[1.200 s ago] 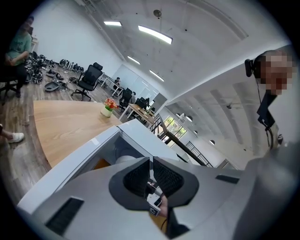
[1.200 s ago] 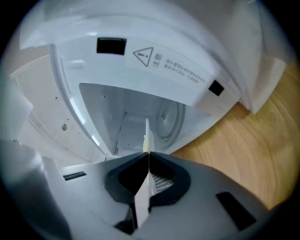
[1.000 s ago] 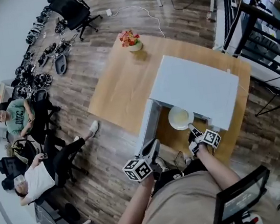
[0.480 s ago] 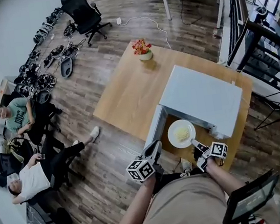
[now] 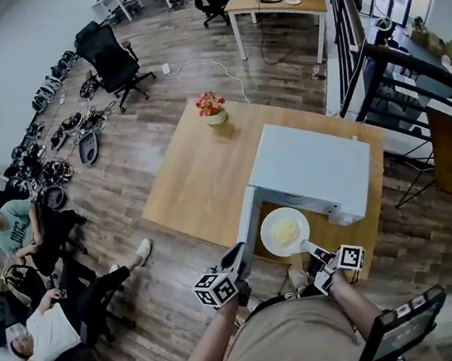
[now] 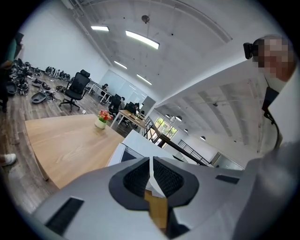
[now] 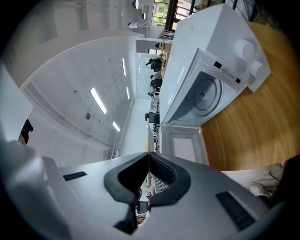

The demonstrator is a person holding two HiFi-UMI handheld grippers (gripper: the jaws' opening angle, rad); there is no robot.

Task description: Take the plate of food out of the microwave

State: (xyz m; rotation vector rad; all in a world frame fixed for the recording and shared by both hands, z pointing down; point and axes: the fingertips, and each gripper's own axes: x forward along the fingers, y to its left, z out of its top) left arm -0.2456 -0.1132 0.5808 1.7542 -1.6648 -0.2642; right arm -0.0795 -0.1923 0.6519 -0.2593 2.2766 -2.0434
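Out of the microwave [image 5: 311, 165] comes the plate [image 5: 285, 231]: a second ago it sat half under the cavity roof, and now it hangs whole just in front of the opening, above the table [image 5: 193, 180]. My right gripper [image 5: 309, 251] has it by the rim on the side away from the microwave, jaws pressed together on that thin edge, which shows edge-on between them in the right gripper view. I judge that this near-rim hold let me draw the plate straight back without reaching deep into the cavity. It looks level, with the pale yellow food [image 5: 284, 231] lying in its middle. To the microwave's left the door [image 5: 247, 222] stands swung wide, which leaves the way out free. My left gripper [image 5: 238, 257] hangs just in front of that door, jaws closed on nothing, kept aside, I take it, so as not to crowd the plate.
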